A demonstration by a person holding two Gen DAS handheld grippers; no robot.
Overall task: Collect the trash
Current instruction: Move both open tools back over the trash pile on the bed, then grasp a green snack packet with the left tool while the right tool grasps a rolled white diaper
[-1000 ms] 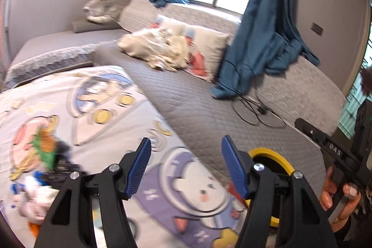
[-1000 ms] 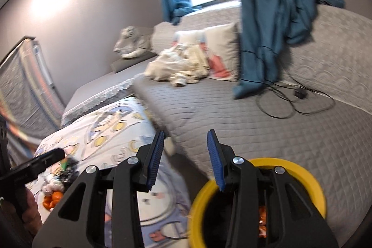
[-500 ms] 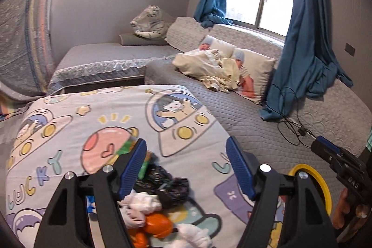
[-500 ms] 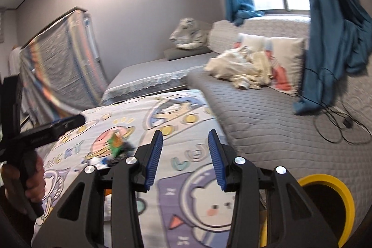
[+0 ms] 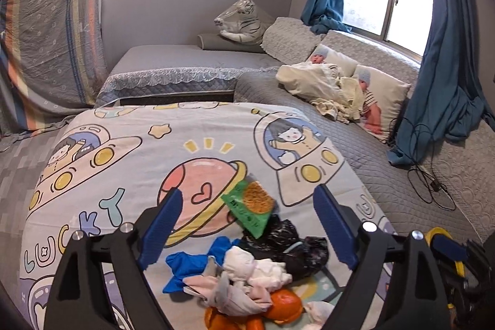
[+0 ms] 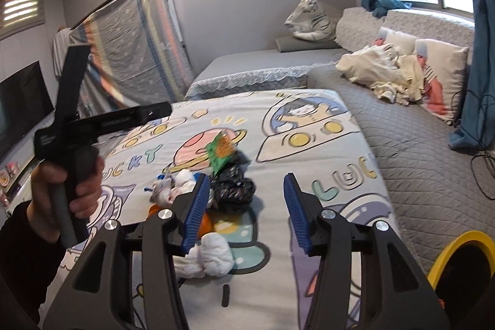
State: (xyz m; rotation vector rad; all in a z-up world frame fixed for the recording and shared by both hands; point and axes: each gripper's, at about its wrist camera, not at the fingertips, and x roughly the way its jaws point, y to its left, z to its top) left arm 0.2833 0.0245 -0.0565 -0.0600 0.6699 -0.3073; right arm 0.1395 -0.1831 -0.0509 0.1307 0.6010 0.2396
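Observation:
A heap of trash lies on the cartoon-print blanket: a green snack wrapper, crumpled black plastic, white tissue, a blue scrap and orange peel. My left gripper hovers over the heap, its jaws opening wide with nothing pinched between them. My right gripper is just right of the heap, jaws opening and empty. A yellow-rimmed bin stands at the lower right. In the right wrist view a hand holds the left gripper's handle.
A grey quilted sofa runs along the right, with pillows, a crumpled cream blanket and a black cable. Blue curtains hang by the window. A covered mattress leans on the left wall. A plush tiger sits at the back.
Both views have swung left from the sofa and bin to the blanket, bringing the trash heap under the grippers. Both pairs of jaws stand wider than before.

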